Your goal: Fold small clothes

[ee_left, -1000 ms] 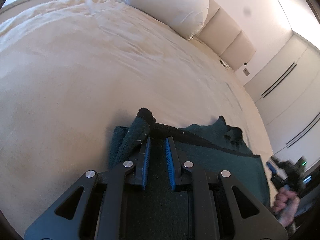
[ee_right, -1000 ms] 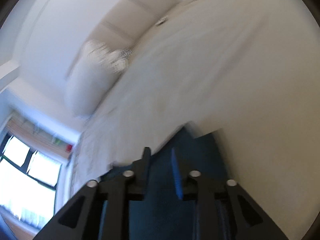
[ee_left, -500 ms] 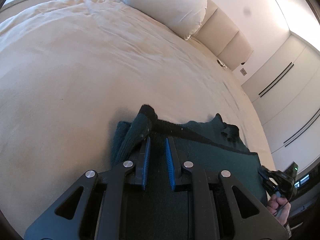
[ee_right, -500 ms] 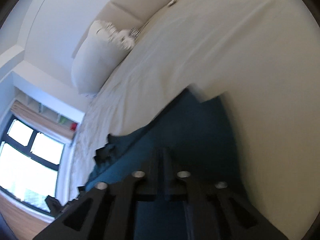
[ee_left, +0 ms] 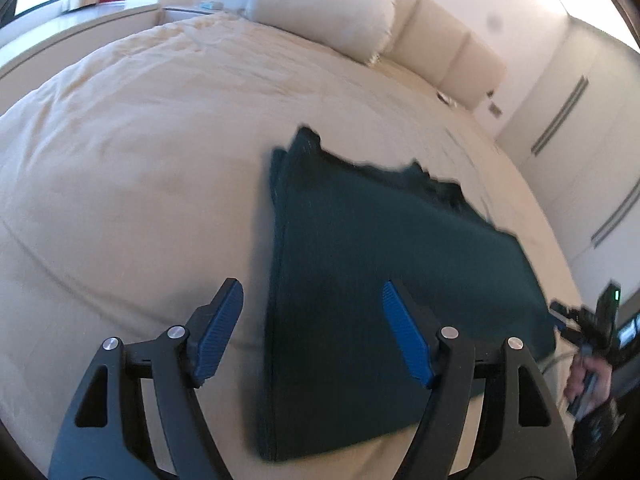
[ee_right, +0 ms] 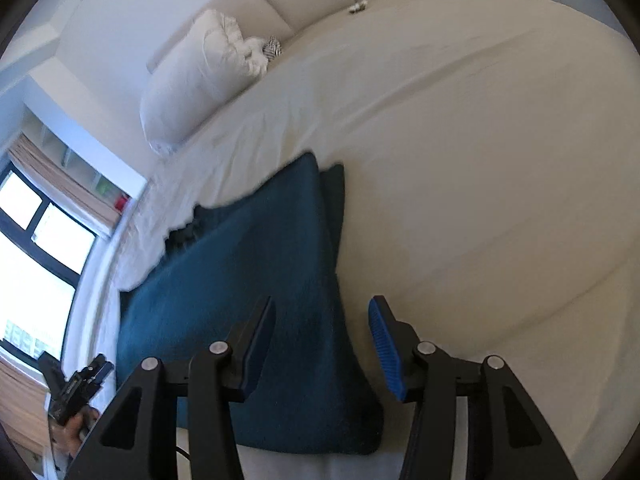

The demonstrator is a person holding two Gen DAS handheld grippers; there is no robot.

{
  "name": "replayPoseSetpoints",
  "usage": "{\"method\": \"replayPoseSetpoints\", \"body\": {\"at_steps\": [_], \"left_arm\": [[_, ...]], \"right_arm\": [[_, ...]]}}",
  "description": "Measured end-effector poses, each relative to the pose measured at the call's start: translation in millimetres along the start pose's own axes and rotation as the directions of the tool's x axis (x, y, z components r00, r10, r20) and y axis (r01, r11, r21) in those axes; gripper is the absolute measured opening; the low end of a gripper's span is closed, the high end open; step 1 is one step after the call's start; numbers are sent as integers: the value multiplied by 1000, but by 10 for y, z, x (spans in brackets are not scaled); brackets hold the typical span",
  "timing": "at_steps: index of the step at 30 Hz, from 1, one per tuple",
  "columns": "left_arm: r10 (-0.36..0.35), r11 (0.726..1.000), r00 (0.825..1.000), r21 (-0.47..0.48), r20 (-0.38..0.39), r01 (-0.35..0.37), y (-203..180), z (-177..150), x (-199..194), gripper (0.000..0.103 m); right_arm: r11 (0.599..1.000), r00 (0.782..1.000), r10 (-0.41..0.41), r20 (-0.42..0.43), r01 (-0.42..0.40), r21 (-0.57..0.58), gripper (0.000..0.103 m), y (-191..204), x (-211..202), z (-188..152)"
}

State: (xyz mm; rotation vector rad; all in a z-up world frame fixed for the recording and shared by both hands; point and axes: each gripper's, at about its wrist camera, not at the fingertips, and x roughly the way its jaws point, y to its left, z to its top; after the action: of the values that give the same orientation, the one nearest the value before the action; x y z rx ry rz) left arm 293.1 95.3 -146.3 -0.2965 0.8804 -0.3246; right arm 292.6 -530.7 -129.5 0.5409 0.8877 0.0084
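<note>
On the bed [ee_left: 120,140], both just-opened grippers hover empty above the folded garment [ee_left: 380,280].

Left gripper [ee_left: 312,320]: jaws wide apart, just been opening; the blue pads [ee_left: 218,332] grip nothing, only the cloth's left edge lying below the gap.
Left gripper pose: angled downward, black fingers reaching forward from the bottom of the left wrist view.
Right gripper [ee_right: 322,338]: jaws apart, just been opening; its pads [ee_right: 384,346] press on nothing, the cloth's right edge showing below the gap.
Right gripper pose: tilted downward.
Person's right hand [ee_left: 588,374]: wrapped round its gripper's handle, at the left wrist view's right edge.
Person's left hand [ee_right: 74,428]: round its gripper's handle, at the right wrist view's lower left.
</note>
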Motion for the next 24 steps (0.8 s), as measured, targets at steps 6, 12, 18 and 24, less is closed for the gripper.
{"method": "replayPoseSetpoints", "body": {"at_steps": [6, 12, 18, 24], "left_arm": [[35, 999, 998, -28, -59, -36, 87, -211, 33, 46], [29, 999, 997, -25, -77, -31, 131, -274, 38, 18], [14, 999, 997, -39, -80, -17, 173, -285, 14, 9], [1, 999, 997, -39, -78, -4, 216, -278, -61, 6]], "right_arm": [[997, 998, -56, -35, 55, -46, 30, 42, -35, -136], [995, 996, -82, -23, 80, -59, 10, 55, -91, -196], [996, 997, -78, -11, 78, -48, 7, 62, -131, -221], [998, 999, -53, -2, 53, -15, 5, -8, -255, -285]]}}
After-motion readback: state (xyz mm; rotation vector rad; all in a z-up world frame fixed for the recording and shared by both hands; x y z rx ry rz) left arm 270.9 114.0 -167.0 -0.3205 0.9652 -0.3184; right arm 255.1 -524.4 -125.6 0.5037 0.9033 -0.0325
